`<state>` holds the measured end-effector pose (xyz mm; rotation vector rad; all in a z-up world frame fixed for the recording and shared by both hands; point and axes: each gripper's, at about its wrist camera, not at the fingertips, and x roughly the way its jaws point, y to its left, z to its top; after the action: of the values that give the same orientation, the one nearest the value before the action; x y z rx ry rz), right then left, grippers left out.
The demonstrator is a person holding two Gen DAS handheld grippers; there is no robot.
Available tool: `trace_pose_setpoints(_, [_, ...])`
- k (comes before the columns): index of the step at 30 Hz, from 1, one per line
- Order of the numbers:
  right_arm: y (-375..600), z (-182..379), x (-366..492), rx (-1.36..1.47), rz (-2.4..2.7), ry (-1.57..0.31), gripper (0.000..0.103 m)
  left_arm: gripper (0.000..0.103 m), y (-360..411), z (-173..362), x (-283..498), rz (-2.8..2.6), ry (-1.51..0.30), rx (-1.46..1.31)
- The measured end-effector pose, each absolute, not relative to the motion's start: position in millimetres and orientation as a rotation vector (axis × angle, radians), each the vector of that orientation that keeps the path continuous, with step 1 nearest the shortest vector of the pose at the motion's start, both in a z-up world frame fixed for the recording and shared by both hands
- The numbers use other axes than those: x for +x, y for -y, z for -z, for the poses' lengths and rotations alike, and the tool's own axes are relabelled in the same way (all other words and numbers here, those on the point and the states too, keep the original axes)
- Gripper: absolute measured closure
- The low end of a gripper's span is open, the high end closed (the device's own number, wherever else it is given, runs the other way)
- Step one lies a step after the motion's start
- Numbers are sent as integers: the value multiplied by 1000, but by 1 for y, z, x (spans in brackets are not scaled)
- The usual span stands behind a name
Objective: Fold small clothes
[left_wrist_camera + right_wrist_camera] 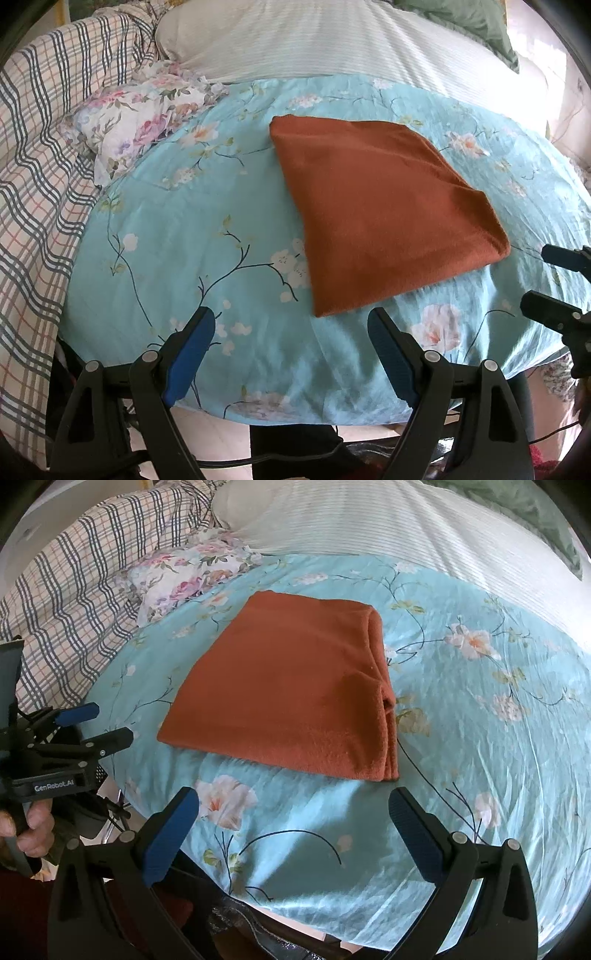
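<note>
A rust-orange cloth (380, 206) lies folded into a flat rectangle on the light-blue flowered sheet (192, 236); in the right wrist view the orange cloth (291, 690) shows its stacked layers along the right edge. My left gripper (291, 325) hovers open just short of the cloth's near corner, nothing between its blue pads. My right gripper (295, 805) stands wide open above the sheet, short of the cloth's near edge, empty. The left gripper (110, 723) also appears at the left of the right wrist view, held by a hand (26, 830). The right gripper (543, 273) shows at the left wrist view's right edge.
A pink-flowered crumpled cloth (140, 122) lies at the sheet's far left. A plaid blanket (40, 177) runs along the left. A white striped cover (332, 40) and a green pillow (469, 26) lie behind. The sheet's near edge (295, 417) drops to the floor.
</note>
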<state>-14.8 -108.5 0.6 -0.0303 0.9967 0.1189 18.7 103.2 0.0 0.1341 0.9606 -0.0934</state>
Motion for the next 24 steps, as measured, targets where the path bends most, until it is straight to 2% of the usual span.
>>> trace_pose_setpoints(24, [108, -2, -16, -12, -111, -989, 1, 18, -93, -7, 11, 121, -948, 139])
